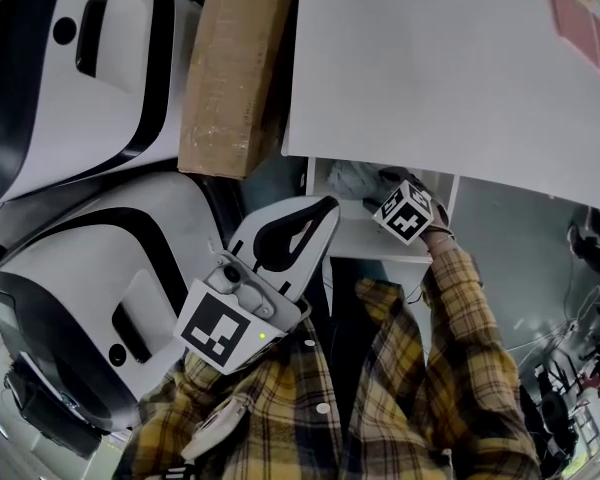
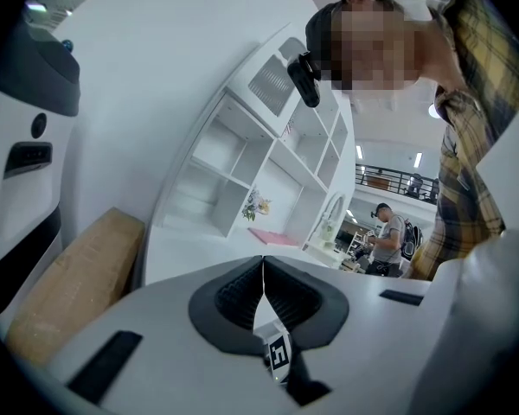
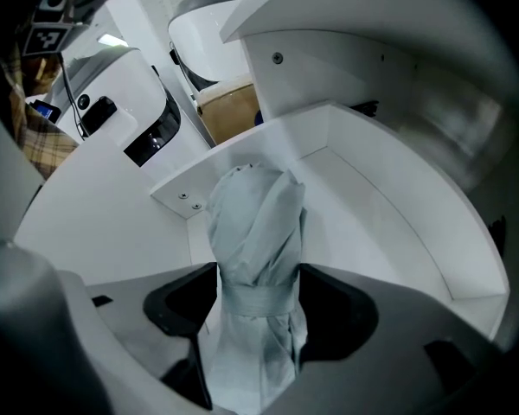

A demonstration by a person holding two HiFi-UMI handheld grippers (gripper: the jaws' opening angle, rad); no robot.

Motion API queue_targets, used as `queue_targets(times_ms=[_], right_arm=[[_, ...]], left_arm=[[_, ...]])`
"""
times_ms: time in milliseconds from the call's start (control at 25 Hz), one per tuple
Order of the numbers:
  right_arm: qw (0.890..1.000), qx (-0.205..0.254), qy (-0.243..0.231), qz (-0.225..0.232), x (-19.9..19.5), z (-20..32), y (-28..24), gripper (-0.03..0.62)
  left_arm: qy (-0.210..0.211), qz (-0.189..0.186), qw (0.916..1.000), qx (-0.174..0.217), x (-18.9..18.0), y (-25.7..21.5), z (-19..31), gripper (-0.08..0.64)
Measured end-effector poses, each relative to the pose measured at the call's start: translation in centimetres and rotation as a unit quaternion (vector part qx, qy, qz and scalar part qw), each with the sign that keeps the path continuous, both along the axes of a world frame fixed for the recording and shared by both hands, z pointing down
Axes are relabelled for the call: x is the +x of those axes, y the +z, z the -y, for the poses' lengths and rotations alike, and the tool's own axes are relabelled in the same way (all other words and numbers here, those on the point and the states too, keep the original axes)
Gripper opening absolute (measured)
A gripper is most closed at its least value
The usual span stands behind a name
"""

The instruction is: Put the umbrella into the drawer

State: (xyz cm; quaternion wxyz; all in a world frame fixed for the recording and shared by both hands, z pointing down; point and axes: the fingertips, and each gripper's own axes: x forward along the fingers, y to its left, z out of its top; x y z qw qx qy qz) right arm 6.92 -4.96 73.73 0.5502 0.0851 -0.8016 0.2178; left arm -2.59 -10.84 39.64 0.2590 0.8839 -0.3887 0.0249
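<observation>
**Item: umbrella** (image 3: 255, 223). Folded, pale grey fabric, bunched and bound by a strap at the waist. It is inside the open drawer (image 3: 389, 214), tip pointing toward the drawer's back corner. Whether it rests on the drawer floor cannot be told.

- Handling, as judged: light. The cloth is soft and slack, likely to slide and crumple under pressure, over a stiff shaft. The best hold is at the strapped waist, where the folds are tightest and the core gives the pads something firm. The loose folds above would give way.
- Held by: right hand-held gripper (image 3: 258, 309), clenched on the umbrella at the strap, one dark pad on each side of the cloth.

**Drawer.** White and shallow, pulled out from under the white bench (image 1: 450, 78). Two screws show on a bracket at the back corner. No other contents are visible.

**Left hand-held gripper** (image 1: 325, 208). Clenched on nothing, pads meeting along a thin seam. It is held back near the person's plaid shirt (image 1: 380, 388), well apart from the drawer.

**Surroundings.**
- A long cardboard box (image 1: 235, 68) stands just beside the bench.
- Large white housings with black trim (image 1: 100, 78) are to the left.
- A white shelf unit (image 2: 251, 162) shows in the left gripper view.

Status, as judged: the umbrella is in the drawer and not yet let go.
</observation>
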Motion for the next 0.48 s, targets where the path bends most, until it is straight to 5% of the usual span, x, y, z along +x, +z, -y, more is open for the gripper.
queue_targets(times_ms=[480], right_arm=[[0.998, 0.048, 0.011, 0.027, -0.9, 0.8, -5.5, 0.299]], left_arm=[[0.032, -0.007, 0.9989, 0.034, 2.0, -2.5, -0.2, 0.021]])
